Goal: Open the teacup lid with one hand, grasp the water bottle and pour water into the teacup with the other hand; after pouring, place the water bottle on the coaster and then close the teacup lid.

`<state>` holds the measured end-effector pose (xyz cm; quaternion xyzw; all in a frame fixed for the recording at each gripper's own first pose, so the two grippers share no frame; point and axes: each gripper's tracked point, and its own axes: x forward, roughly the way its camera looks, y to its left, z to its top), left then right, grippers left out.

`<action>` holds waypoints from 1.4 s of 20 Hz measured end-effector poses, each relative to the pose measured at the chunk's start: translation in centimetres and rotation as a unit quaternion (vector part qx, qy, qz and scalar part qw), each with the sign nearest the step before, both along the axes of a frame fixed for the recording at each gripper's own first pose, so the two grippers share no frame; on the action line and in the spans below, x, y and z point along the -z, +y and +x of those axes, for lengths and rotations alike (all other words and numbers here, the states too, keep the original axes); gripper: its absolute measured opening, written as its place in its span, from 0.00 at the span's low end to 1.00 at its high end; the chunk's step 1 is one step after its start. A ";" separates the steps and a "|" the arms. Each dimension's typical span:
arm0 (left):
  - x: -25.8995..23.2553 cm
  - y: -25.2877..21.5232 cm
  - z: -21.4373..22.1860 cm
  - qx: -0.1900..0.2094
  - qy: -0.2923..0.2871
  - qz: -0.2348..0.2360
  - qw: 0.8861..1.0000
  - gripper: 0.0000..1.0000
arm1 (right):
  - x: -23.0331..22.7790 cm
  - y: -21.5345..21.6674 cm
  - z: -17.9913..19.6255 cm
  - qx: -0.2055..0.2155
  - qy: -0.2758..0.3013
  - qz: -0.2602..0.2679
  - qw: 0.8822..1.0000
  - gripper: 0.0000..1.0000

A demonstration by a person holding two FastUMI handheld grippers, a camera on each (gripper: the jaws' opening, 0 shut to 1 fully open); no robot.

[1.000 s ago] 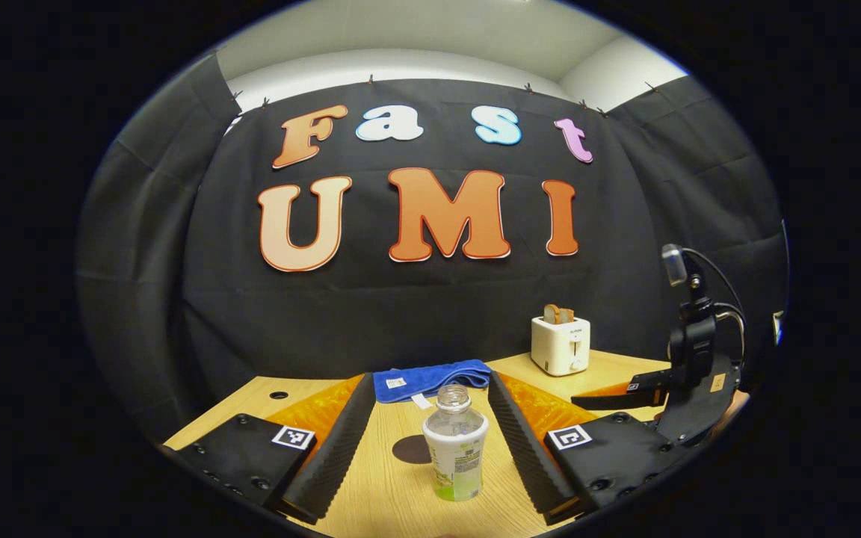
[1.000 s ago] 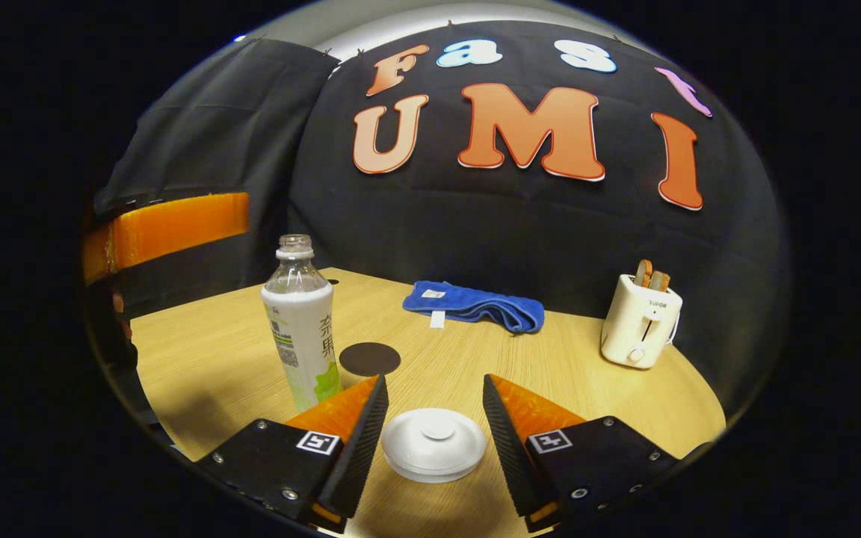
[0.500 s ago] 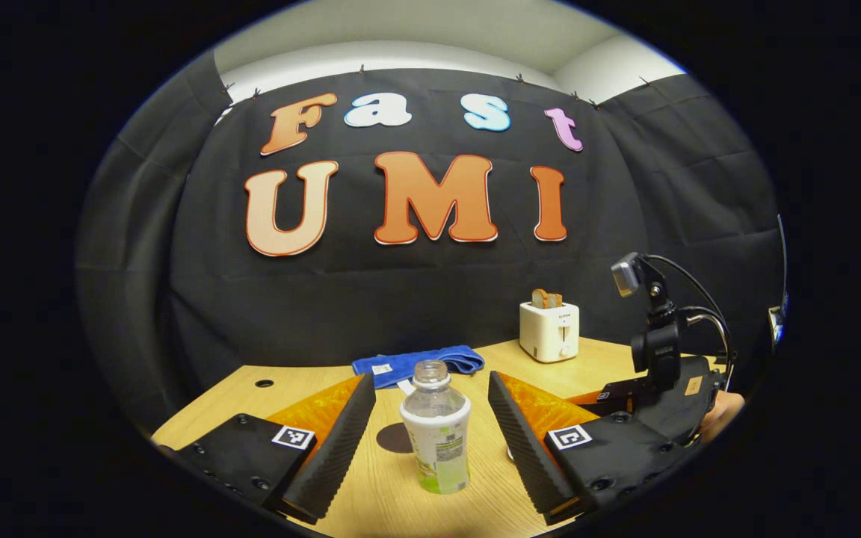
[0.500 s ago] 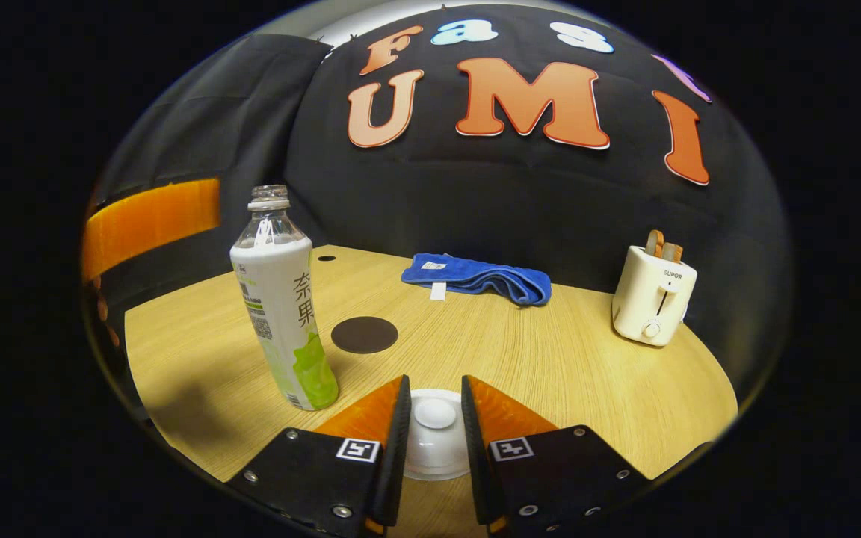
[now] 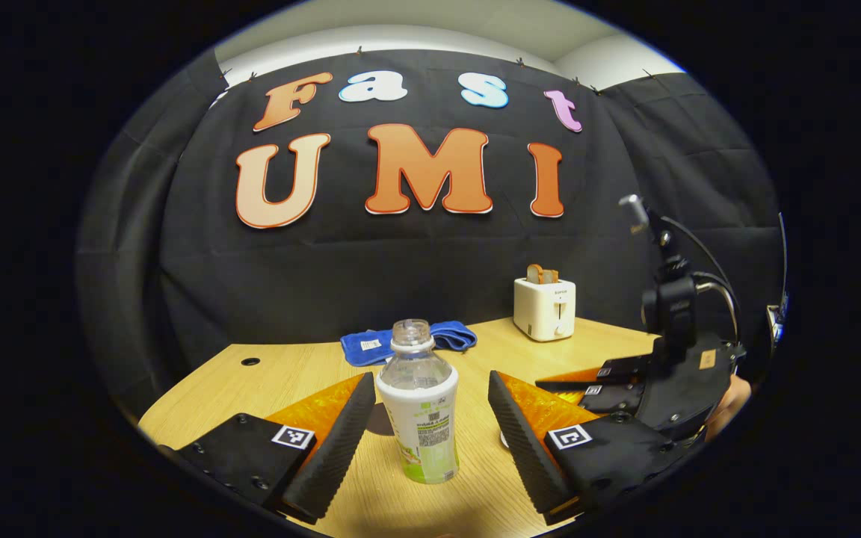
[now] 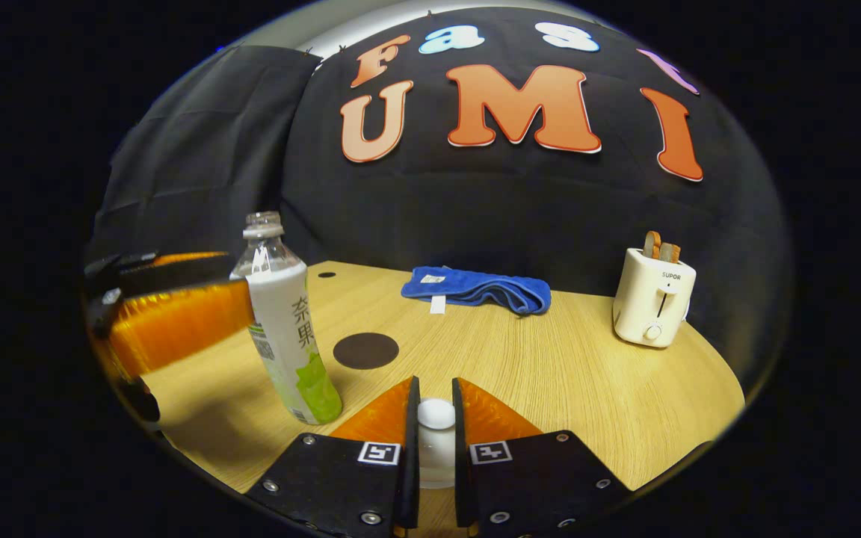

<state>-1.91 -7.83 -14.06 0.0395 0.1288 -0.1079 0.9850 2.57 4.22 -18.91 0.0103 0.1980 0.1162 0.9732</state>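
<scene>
A folded blue towel (image 6: 479, 291) and a white toaster (image 6: 653, 297) holding toast sit on the wooden table (image 6: 587, 373)

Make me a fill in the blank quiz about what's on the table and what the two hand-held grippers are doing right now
1. The right hand-held gripper has closed its fingers on the knob of the white teacup ____.
2. The water bottle stands between the open fingers of the ____ hand-held gripper.
3. The round dark coaster has ____ on it.
4. Behind the coaster lies a folded towel coloured ____.

Missing words: lid; left; nothing; blue
</scene>
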 end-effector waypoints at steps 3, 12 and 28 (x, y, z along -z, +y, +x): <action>1.1 0.1 0.5 -0.014 0.007 0.012 1.000 0.98 | -1.7 -0.6 -0.1 0.005 -0.022 -0.002 1.000 0.19; 5.7 1.4 2.1 -0.054 0.064 -0.001 0.996 0.99 | -5.7 -2.4 -0.7 0.018 -0.070 0.008 0.997 0.19; 5.4 2.9 4.3 -0.058 0.055 0.091 0.993 0.67 | -5.8 -5.9 -0.9 0.051 -0.073 0.011 0.996 0.19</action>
